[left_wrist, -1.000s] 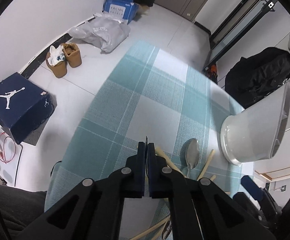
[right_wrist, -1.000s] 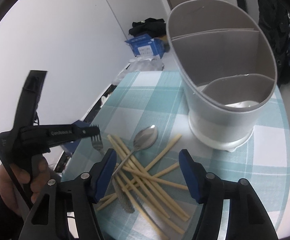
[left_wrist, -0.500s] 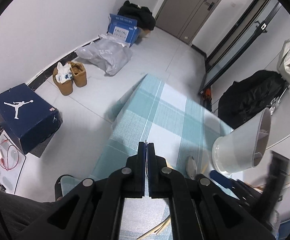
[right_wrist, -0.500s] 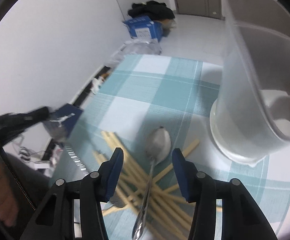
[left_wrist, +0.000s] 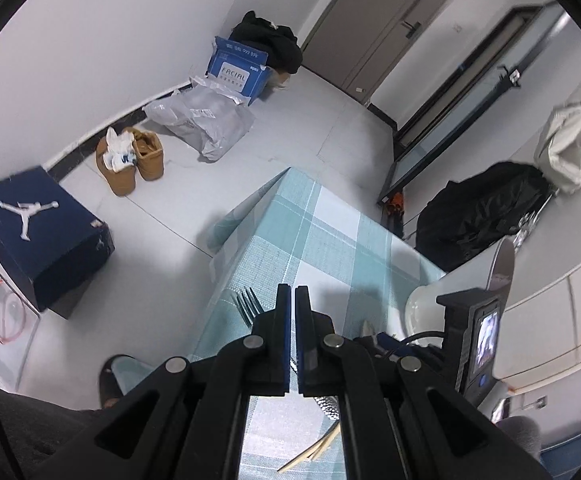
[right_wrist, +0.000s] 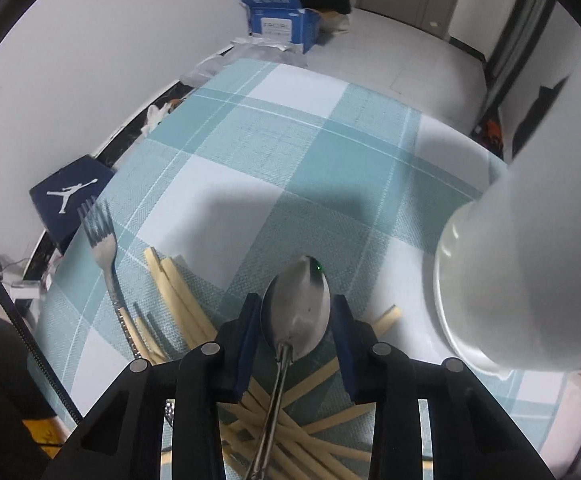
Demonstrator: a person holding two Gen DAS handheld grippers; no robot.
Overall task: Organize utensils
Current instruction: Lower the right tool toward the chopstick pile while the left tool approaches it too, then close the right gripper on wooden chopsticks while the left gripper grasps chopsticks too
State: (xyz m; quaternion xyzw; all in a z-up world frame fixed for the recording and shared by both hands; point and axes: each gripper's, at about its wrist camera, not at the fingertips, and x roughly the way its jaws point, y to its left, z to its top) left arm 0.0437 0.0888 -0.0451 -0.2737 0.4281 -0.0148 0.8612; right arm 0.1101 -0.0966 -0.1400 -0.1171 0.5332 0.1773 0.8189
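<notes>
Left gripper: jaws together, nothing between them, above table edge
Right gripper: jaws have just been closing, straddle spoon bowl, apart from it
Spoon: atop chopsticks
Fork: left of chopsticks
Holder: right of spoon

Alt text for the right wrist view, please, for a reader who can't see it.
The right gripper straddles a spoon bowl; its jaws, just closing, do not visibly press it. The spoon lies on scattered chopsticks on a checked tablecloth, a fork at left, a white holder at right.
</notes>
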